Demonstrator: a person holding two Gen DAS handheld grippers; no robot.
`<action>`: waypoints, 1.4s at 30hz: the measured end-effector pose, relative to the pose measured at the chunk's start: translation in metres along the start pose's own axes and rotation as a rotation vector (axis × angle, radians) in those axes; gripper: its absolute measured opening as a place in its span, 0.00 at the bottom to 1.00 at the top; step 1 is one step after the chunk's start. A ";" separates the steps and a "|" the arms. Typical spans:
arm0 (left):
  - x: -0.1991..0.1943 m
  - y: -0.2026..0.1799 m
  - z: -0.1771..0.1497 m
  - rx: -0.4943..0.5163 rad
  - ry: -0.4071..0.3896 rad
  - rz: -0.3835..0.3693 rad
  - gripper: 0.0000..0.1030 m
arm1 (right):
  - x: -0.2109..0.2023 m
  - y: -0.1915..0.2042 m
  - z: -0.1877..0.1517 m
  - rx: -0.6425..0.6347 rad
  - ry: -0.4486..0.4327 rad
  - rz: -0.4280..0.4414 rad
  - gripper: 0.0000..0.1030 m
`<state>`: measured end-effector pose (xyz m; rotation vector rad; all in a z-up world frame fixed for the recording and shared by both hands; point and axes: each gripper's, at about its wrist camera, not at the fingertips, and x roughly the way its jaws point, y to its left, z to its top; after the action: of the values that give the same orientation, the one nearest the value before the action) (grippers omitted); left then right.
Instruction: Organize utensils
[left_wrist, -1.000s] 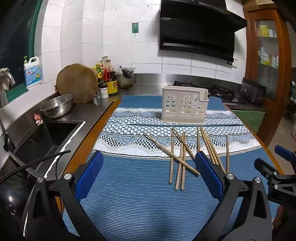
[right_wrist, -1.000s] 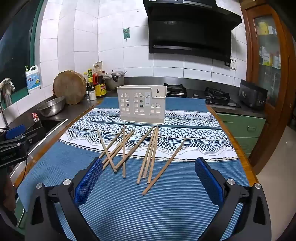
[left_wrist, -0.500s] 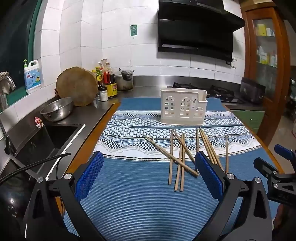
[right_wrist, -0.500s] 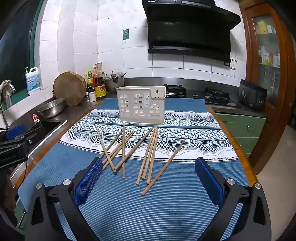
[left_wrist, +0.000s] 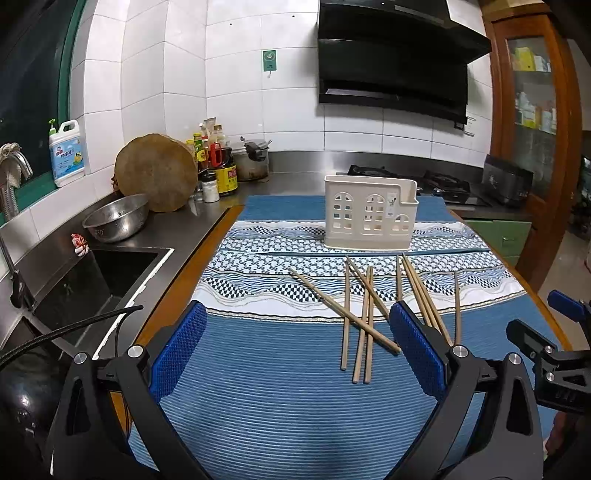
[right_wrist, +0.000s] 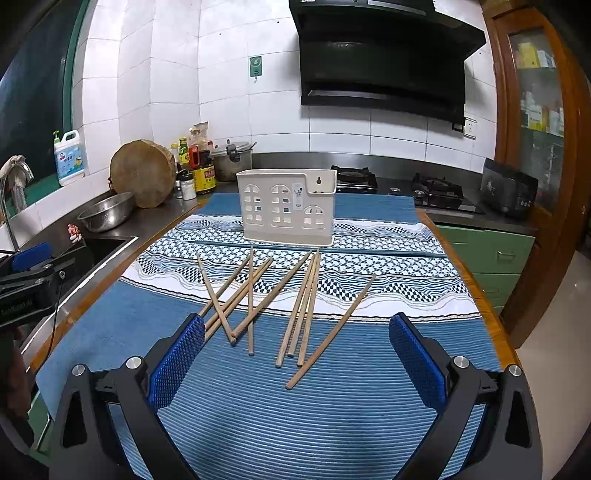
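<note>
A scatter of bare wooden chopsticks (right_wrist: 280, 306) is seen in the middle of the right wrist view, lying flat on a blue ribbed cloth with white patterned bands (right_wrist: 295, 406); several of the sticks cross one another at lower centre left. Just above them, at frame centre, a cream plastic utensil holder with arched cut-outs (right_wrist: 287, 206) stands upright on the patterned part of the cloth, apart from the sticks.

The right gripper (right_wrist: 295, 358) is held low over the near cloth with its blue-padded fingers (right_wrist: 177, 363) spread wide and nothing between them. In the left wrist view the left gripper (left_wrist: 295, 350) is likewise spread wide and empty, with the chopsticks (left_wrist: 364, 314) right of centre and the holder (left_wrist: 370, 218) above them.

At the left of that view a steel colander bowl (left_wrist: 116, 218) is seen beside a dark sink (left_wrist: 85, 288), with a round wooden chopping block (left_wrist: 155, 171) leaning against the tiled wall.
</note>
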<state>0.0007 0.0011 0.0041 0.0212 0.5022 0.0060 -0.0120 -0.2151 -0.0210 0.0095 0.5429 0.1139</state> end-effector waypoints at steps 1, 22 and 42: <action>0.001 0.000 0.000 0.000 0.000 0.003 0.95 | 0.000 0.001 -0.001 0.000 0.000 0.000 0.94; 0.026 0.019 -0.005 -0.044 0.043 0.029 0.95 | 0.038 0.003 -0.012 -0.008 0.089 0.004 0.93; 0.063 0.054 -0.015 -0.109 0.090 0.048 0.95 | 0.126 0.037 -0.008 0.075 0.292 0.135 0.47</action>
<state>0.0486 0.0561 -0.0376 -0.0743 0.5908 0.0817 0.0872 -0.1641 -0.0913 0.1037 0.8387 0.2283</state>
